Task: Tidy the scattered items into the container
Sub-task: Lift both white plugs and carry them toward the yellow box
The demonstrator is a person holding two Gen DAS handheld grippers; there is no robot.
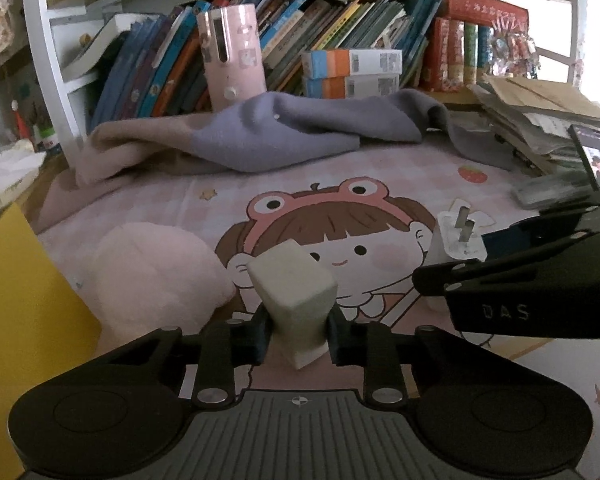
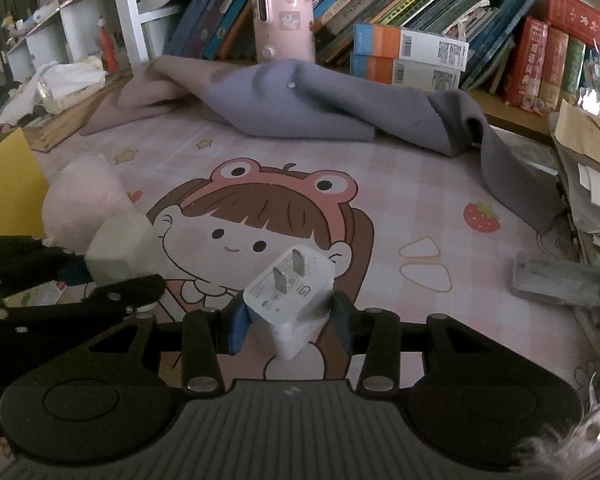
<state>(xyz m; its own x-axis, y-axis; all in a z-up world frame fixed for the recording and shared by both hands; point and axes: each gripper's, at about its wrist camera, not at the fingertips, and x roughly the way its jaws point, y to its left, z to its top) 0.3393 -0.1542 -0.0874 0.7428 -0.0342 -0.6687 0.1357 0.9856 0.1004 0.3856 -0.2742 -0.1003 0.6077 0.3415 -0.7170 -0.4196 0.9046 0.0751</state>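
My left gripper [image 1: 298,336] is shut on a pale cream block [image 1: 296,300], which stands up between the pads over the cartoon desk mat [image 1: 380,176]. My right gripper [image 2: 292,326] is shut on a white charger plug [image 2: 292,300] with its two prongs pointing up and away. In the left wrist view the charger [image 1: 456,240] shows at the right, held in the other gripper's black fingers. In the right wrist view the cream block [image 2: 116,248] shows at the left. A yellow panel [image 1: 20,300], perhaps a container's wall, stands at the left edge. A soft pink object [image 1: 152,276] lies beside it.
A crumpled grey and pink cloth [image 1: 280,136] lies along the back of the mat. A pink cylinder [image 1: 232,56] and small boxes [image 1: 352,72] stand before a row of books. Stacked papers [image 1: 540,120], a phone [image 1: 592,152] and a grey flat object [image 2: 564,280] crowd the right side.
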